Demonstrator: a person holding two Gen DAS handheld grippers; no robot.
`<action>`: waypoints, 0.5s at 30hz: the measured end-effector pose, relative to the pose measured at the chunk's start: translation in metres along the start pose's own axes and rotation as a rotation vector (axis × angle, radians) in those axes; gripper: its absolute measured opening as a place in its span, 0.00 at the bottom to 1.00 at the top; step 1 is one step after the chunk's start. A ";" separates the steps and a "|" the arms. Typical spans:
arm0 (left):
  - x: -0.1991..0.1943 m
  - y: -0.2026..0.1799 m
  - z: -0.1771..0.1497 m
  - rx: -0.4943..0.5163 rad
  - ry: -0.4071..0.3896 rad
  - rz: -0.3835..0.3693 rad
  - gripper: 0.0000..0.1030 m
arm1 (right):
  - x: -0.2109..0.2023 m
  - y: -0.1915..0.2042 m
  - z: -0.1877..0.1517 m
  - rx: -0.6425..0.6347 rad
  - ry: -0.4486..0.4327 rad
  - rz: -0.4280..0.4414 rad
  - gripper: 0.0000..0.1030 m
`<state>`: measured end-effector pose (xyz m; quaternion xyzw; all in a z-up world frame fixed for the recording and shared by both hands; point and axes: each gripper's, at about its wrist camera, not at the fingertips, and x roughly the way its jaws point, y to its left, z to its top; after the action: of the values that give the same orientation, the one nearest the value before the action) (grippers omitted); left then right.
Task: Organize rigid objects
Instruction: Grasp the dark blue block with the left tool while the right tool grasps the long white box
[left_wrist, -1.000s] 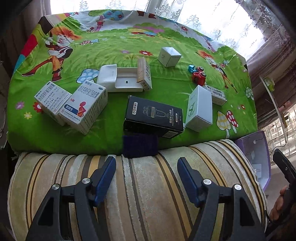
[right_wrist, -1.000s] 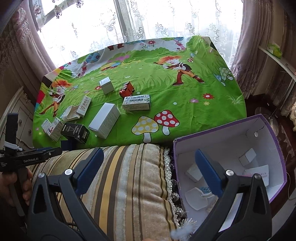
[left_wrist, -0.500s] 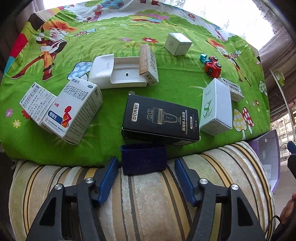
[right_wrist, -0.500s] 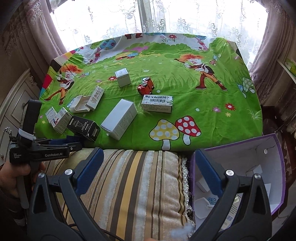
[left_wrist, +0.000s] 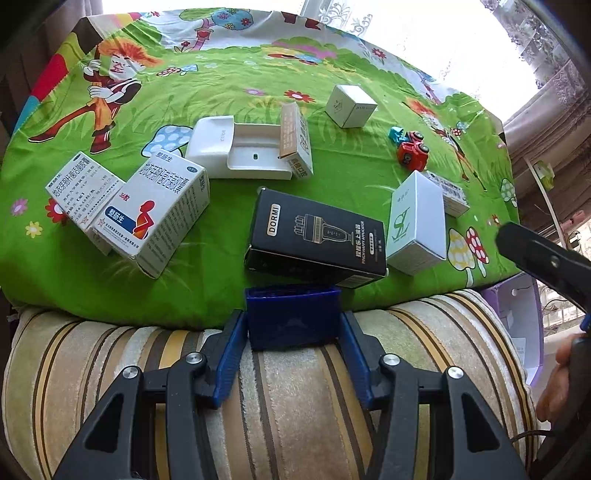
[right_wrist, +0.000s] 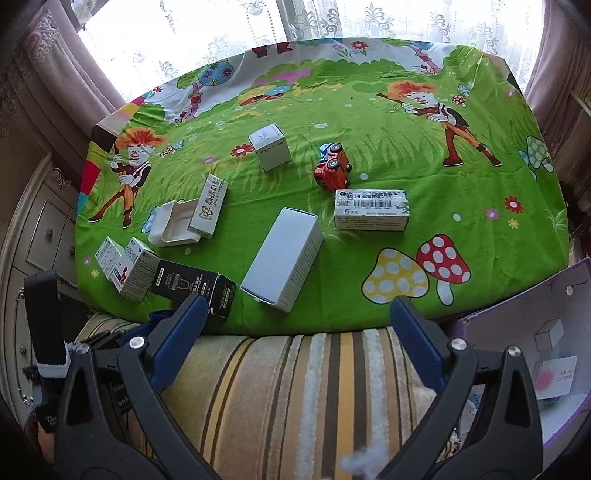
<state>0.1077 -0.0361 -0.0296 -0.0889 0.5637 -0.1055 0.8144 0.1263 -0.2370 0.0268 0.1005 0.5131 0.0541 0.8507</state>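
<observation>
Only the right wrist view shows the purple bin's (right_wrist: 554, 314) contents. The left hand-held gripper (left_wrist: 293, 326) is closing, pads against a dark blue box (left_wrist: 293, 317). The right hand-held gripper (right_wrist: 295, 332) gapes wide, empty.

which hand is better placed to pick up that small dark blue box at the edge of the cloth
Left. The left gripper already has the dark blue box between its closing jaws, pads at both sides. The right gripper is open and empty over the striped cushion.

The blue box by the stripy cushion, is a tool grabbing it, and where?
The left tool has the small blue box between its jaws, which are closing on its two side walls. The right tool is open, holding nothing.
</observation>
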 end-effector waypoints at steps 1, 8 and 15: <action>-0.002 0.000 -0.001 -0.003 -0.008 -0.012 0.50 | 0.005 0.003 0.002 0.008 0.009 -0.004 0.97; -0.012 0.001 -0.005 -0.020 -0.050 -0.101 0.50 | 0.040 0.014 0.012 0.021 0.057 -0.065 0.93; -0.016 -0.001 -0.008 -0.013 -0.059 -0.120 0.50 | 0.064 0.015 0.019 0.008 0.099 -0.112 0.71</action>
<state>0.0945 -0.0330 -0.0173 -0.1313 0.5337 -0.1479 0.8222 0.1731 -0.2121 -0.0170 0.0724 0.5598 0.0093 0.8254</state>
